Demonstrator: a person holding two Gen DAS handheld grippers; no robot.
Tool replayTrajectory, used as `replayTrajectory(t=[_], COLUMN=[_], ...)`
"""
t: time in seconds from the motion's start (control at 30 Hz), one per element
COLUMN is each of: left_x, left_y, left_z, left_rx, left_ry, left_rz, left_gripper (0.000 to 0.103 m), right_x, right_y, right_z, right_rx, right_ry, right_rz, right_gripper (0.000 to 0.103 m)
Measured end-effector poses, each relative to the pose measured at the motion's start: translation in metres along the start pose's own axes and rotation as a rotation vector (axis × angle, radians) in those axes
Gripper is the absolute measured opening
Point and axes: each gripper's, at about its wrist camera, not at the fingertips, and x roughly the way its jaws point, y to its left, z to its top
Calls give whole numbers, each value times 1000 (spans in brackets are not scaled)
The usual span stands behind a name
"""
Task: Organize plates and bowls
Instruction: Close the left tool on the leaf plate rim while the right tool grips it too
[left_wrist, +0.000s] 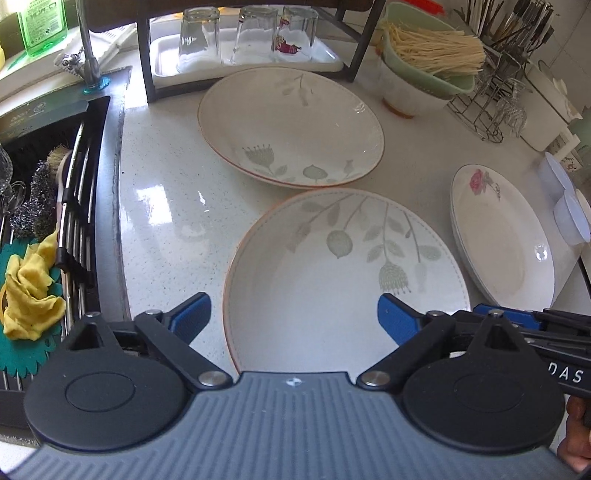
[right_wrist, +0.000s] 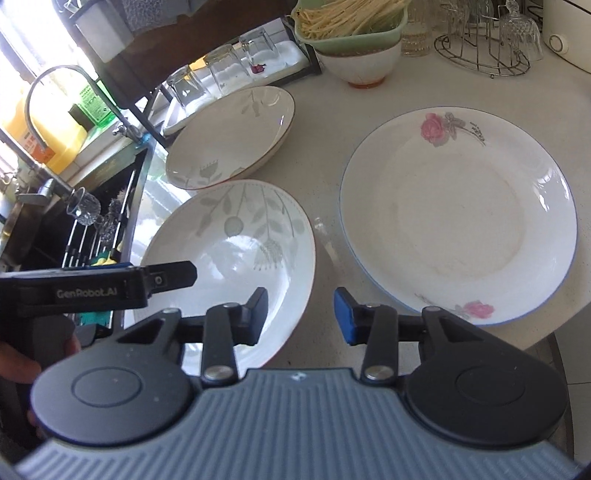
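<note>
The left gripper (left_wrist: 293, 314) hangs wide open and empty over the near leaf-patterned plate (left_wrist: 343, 280) (the right gripper (right_wrist: 301, 314), half-closed, holds nothing), apparently approaching; next, pinch its rim.

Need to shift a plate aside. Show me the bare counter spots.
Biggest bare patch: counter between the sink and the two leaf-patterned plates. A narrow strip runs between the near leaf plate and the rose plate. Crowded at the back: glasses tray, noodle bowls, wire rack.
</note>
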Motion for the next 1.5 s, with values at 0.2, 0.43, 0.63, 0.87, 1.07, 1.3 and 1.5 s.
replayTrajectory(t=[0.2, 0.43, 0.63, 0.87, 1.07, 1.3, 1.5], left_x=[11, 22, 31, 26, 4, -11, -25], left_y=[-2, 1, 3, 16, 15, 9, -6], left_z=[15, 25, 24, 28, 32, 37, 50], left_rx=[49, 84, 80, -4, -10, -37, -33], left_ry=[32, 71, 92, 110, 90, 81, 53], left_rz=[3, 1, -23, -91, -132, -195, -246], left_gripper=[82, 79, 79, 79, 79, 79, 79], right_x=[9, 17, 27, 27, 17, -6, -27], right_y=[-5, -11, -17, -18, -21, -19, -31], right_z=[4, 4, 3, 4, 4, 12, 17], right_rx=[49, 174, 214, 209, 200, 172, 189], right_ry=[-20, -33, -16, 17, 52, 36, -8], right_rz=[-37, 20, 45, 70, 112, 88, 84], right_gripper=[20, 17, 17, 18, 18, 18, 18])
